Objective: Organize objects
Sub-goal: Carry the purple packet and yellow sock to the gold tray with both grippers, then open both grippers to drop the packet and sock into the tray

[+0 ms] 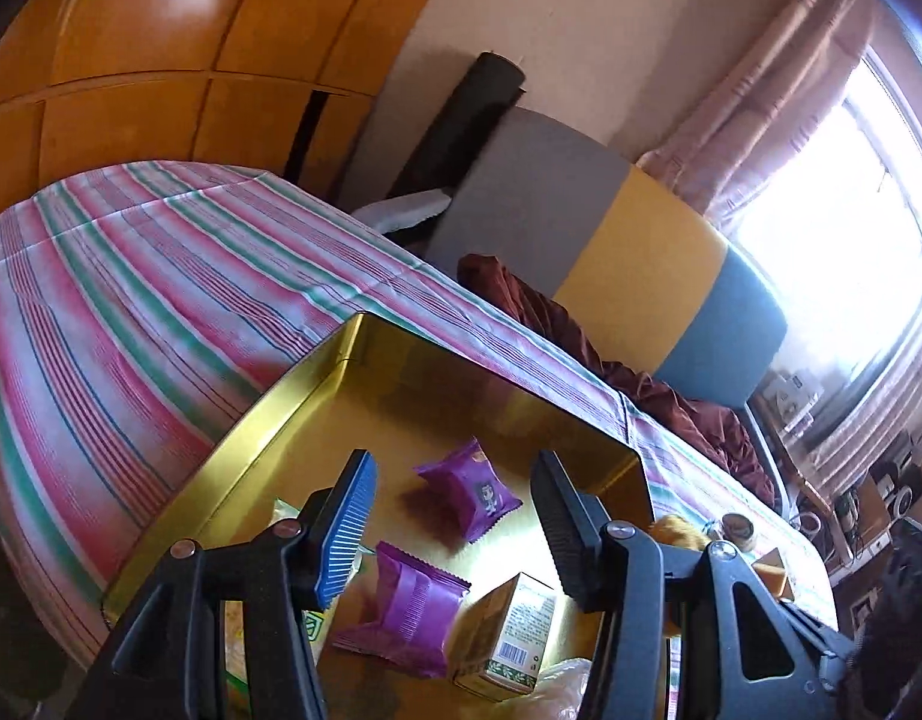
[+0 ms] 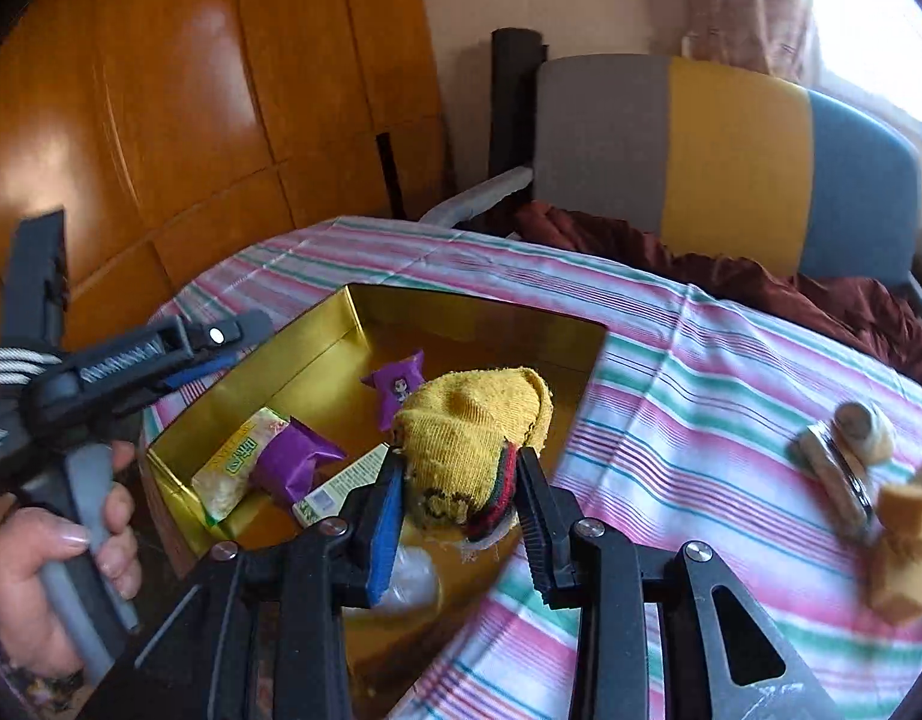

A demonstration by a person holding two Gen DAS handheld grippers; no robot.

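Note:
My right gripper [image 2: 461, 480] is shut on a yellow knit sock [image 2: 472, 420] with a red, green and black cuff, held over the near right part of an open gold tin [image 2: 317, 348]. Inside the tin lie two purple snack packets [image 2: 401, 387] [image 2: 293, 456], a yellow-green packet [image 2: 239, 462] and a small carton [image 2: 341, 483]. My left gripper [image 1: 455, 516] stands open above the tin [image 1: 251, 420], nothing between its pads, over a purple packet [image 1: 466, 489], another purple packet [image 1: 407, 606] and the carton [image 1: 508, 630]. A hand holds the left gripper [image 2: 233, 348] at the tin's left side.
The tin sits on a striped tablecloth [image 2: 700, 396]. At the table's right lie a shell-like piece [image 2: 862, 426] and tan sponge-like blocks [image 2: 904, 510]. A crumpled clear bag [image 2: 410, 576] lies in the tin's near end. A grey, yellow and blue chair [image 2: 730, 156] with a maroon cloth stands behind.

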